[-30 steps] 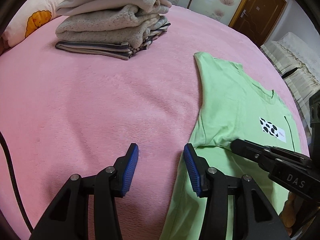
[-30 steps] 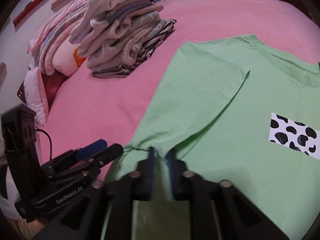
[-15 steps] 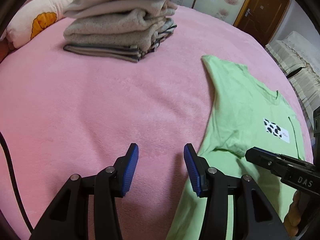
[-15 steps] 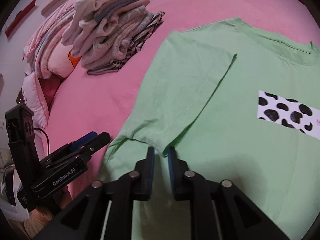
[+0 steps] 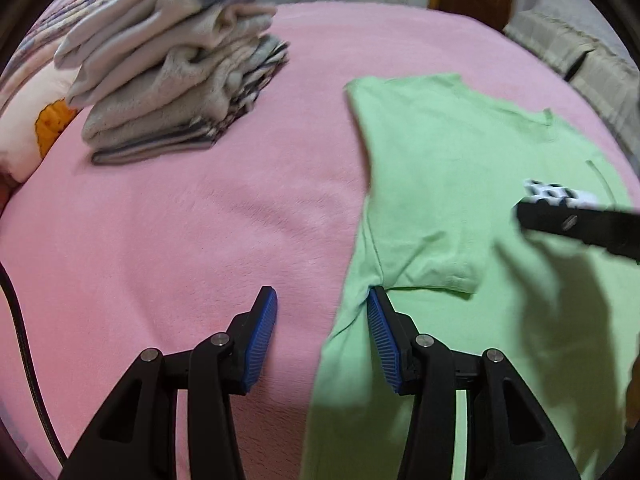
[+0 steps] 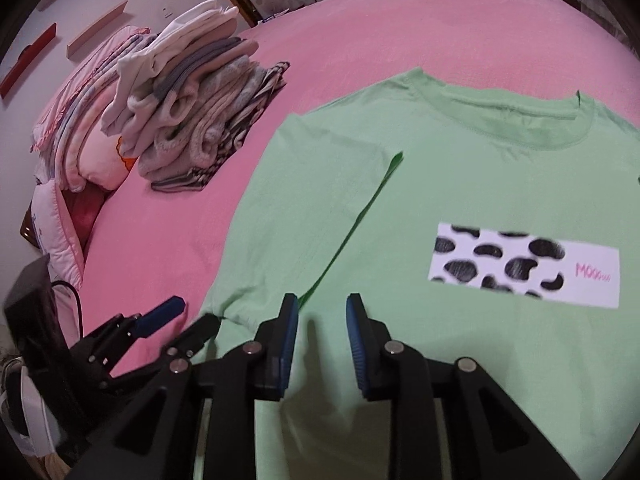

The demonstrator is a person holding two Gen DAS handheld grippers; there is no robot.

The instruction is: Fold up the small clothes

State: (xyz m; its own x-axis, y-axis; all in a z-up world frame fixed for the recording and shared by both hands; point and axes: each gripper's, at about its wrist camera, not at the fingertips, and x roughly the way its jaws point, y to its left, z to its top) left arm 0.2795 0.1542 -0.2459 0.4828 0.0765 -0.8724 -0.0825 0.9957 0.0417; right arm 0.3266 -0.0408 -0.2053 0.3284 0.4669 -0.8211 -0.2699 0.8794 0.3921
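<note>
Folded clothes [image 5: 176, 68] sit stacked at the far left of the pink bed [image 5: 200, 220], well apart from the work area, presumably so finished items stay out of the way. Next to the right, the left gripper [image 5: 322, 344] hangs with its jaws apart and nothing between them, straddling the left edge of the green T-shirt [image 5: 460, 160]; it looks poised to take that side. The shirt lies flat, chest print up, with its left sleeve [image 6: 320, 208] already turned in over the body. Farthest right, the right gripper [image 6: 322, 340] stands over the shirt's front, jaws parted and empty.

Compared with a second earlier: the right jaws, then pinched on the sleeve hem, have just been opening and let it go, and the gripper has shifted toward the print. The left gripper's opening is unchanged.
</note>
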